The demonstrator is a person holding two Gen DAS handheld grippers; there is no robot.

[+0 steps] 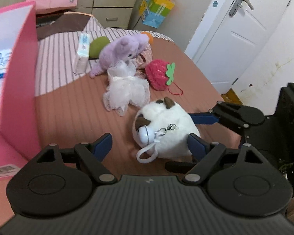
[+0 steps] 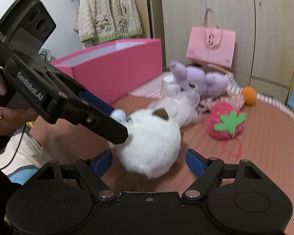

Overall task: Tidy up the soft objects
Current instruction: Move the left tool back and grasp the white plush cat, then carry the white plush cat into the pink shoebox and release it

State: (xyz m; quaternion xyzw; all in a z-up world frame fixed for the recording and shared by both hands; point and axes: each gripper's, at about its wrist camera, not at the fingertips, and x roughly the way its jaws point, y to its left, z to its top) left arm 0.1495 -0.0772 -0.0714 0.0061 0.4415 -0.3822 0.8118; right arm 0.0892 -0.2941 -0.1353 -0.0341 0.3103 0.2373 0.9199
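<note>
- White plush cat (image 1: 162,129), with brown ears and a clip-on bell, lies on the salmon-striped bed (image 1: 68,113), near its front edge.
- Left hand-held gripper (image 1: 150,146) is spread wide and released; the cat lies between its blue pads, nearer the right pad.
- Right hand-held gripper (image 2: 149,161) also stands released, straddling the cat's rear.
- Behind the cat: a white mesh pouf (image 1: 125,90), red strawberry plush (image 1: 160,74) and purple plush (image 1: 121,52), clustered together.
- A pink box (image 2: 115,66) borders the bed's left side; bare bedding lies between it and the toys.
</note>
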